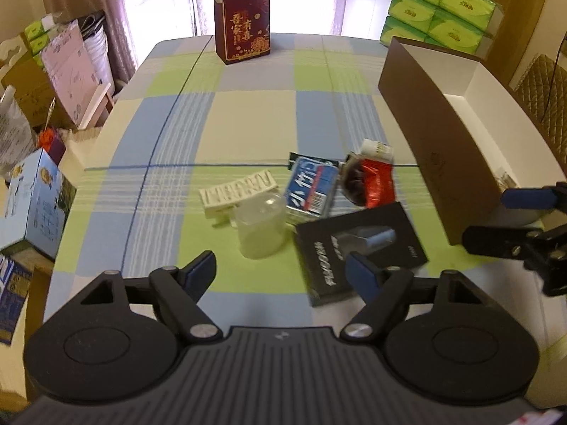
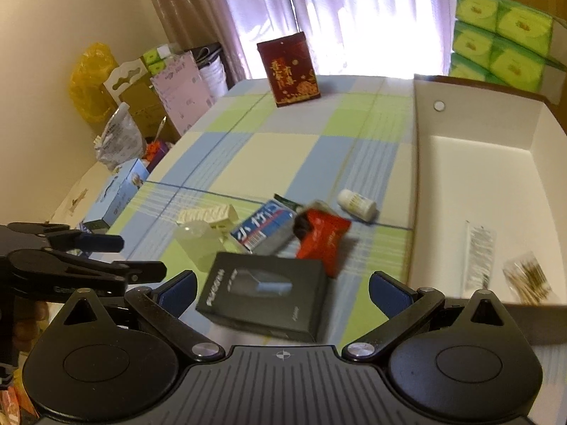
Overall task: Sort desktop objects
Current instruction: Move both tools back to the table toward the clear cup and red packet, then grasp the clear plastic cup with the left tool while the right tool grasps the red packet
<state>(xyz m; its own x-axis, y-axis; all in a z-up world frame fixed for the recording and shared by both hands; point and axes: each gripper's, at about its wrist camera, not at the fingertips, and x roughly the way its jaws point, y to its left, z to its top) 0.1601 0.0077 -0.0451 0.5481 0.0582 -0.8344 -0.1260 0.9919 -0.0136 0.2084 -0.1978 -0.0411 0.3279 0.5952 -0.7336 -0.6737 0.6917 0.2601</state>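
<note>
Left wrist view: the left tongs stand parted and empty above the checked worktop, tilted steeply down toward the clear plastic cup — light, thin-walled, probably slippery, best pinched across its rim. The black box lies just beside it.

Right wrist view: the right tongs gape wide, holding nothing, angled down over that black box — stiff, flat-sided, likely easy to clamp across its narrow sides. The open white bin waits near the pile's right side.

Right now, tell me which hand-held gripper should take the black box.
Right. The right hand-held gripper is open with the black box between its fingers and the open carton beside it; the left hand-held gripper faces the clear cup.
</note>
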